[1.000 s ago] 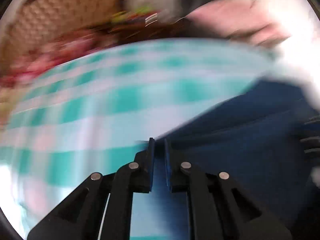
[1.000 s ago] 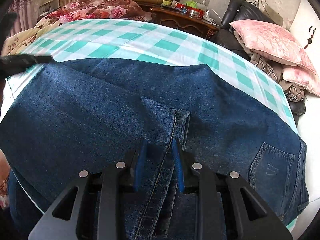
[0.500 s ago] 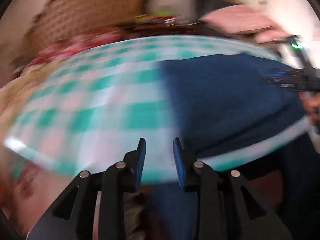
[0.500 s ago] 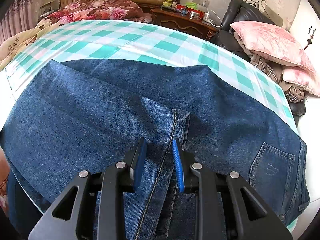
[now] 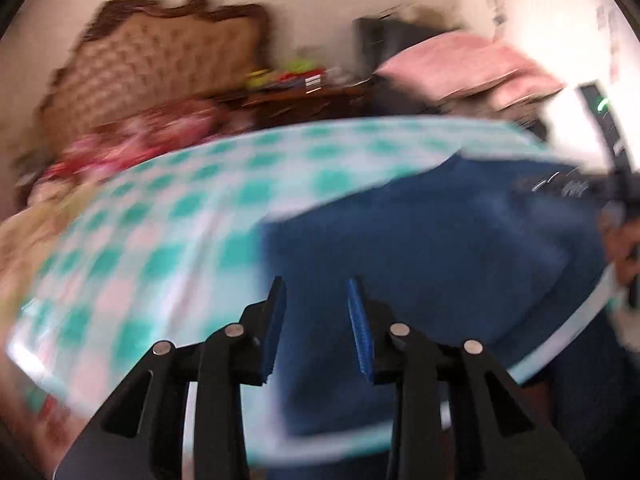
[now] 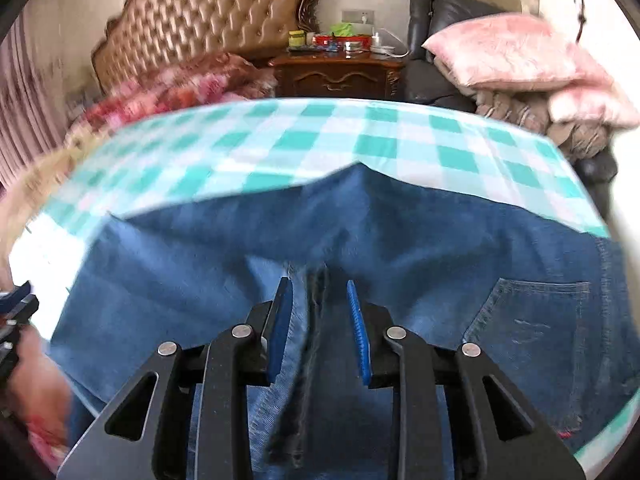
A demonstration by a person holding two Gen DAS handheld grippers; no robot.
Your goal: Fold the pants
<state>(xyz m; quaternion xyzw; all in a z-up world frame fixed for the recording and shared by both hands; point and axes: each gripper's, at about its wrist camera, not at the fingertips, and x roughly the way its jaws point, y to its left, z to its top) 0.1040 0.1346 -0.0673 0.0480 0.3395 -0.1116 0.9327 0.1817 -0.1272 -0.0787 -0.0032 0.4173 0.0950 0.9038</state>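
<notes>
Checked bedding (image 6: 360, 140) carries the work. Right gripper (image 6: 318, 312): jaws opening, a denim hem between them, no pad pressing. Left gripper (image 5: 316, 312): jaws opening, nothing between them. Pants (image 6: 400, 240) lie flat, 9 to 3 o'clock. Denim is heavy, limp and non-slip; grip at hems or waistband. Only the right view shows the pocket (image 6: 532, 320); the left is blurred.

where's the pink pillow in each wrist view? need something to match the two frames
Left wrist: pink pillow upper right, blurred, beyond the checked cloth.
Right wrist: pink pillow upper right, sharp, on a pile beside the dark chair.
Shared landmark: the tufted headboard, upper left in both views.
</notes>
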